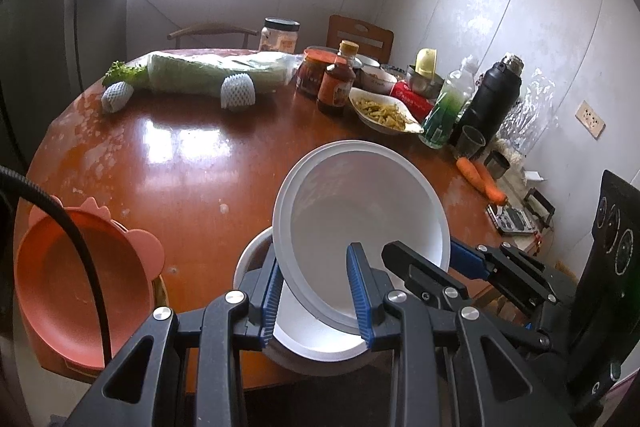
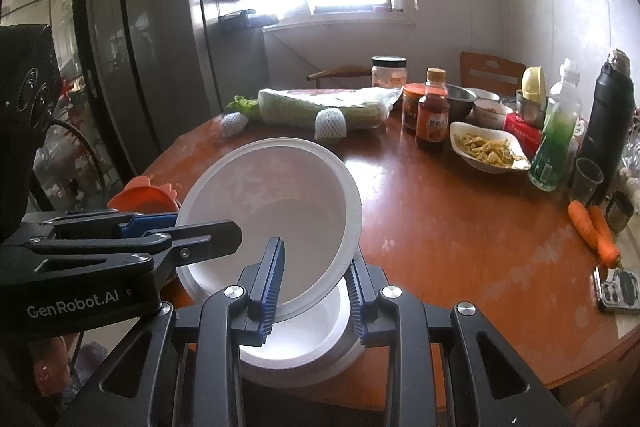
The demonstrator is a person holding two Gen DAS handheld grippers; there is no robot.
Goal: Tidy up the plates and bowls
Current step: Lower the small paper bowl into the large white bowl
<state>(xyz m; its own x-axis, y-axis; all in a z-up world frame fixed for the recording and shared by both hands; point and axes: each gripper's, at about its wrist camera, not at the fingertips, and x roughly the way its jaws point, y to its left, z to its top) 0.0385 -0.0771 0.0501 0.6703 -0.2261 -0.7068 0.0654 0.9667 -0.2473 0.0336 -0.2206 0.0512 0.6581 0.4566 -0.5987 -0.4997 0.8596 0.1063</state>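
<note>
A white bowl (image 1: 360, 203) (image 2: 272, 203) hangs tilted just above the near edge of the round wooden table (image 1: 192, 163). My left gripper (image 1: 316, 295) is shut on its near rim, one blue pad inside the bowl and one outside. My right gripper (image 2: 314, 287) is shut on the same bowl's rim from the other side, and also shows in the left wrist view as the right gripper (image 1: 424, 259). The left gripper (image 2: 204, 225) reaches in from the left in the right wrist view. Directly beneath sits a second white bowl (image 1: 320, 343) (image 2: 304, 339). An orange-pink eared plate (image 1: 80, 287) (image 2: 144, 199) lies to the left.
Across the table are a wrapped cabbage (image 1: 208, 75), sauce jars and a bottle (image 1: 336, 83), a dish of food (image 1: 384, 111), a green bottle (image 1: 444, 111), a black flask (image 1: 492, 99), a cup (image 1: 472, 143), carrots (image 1: 480, 179) and a phone (image 2: 620, 291). A black cable (image 1: 80, 247) crosses the orange-pink plate.
</note>
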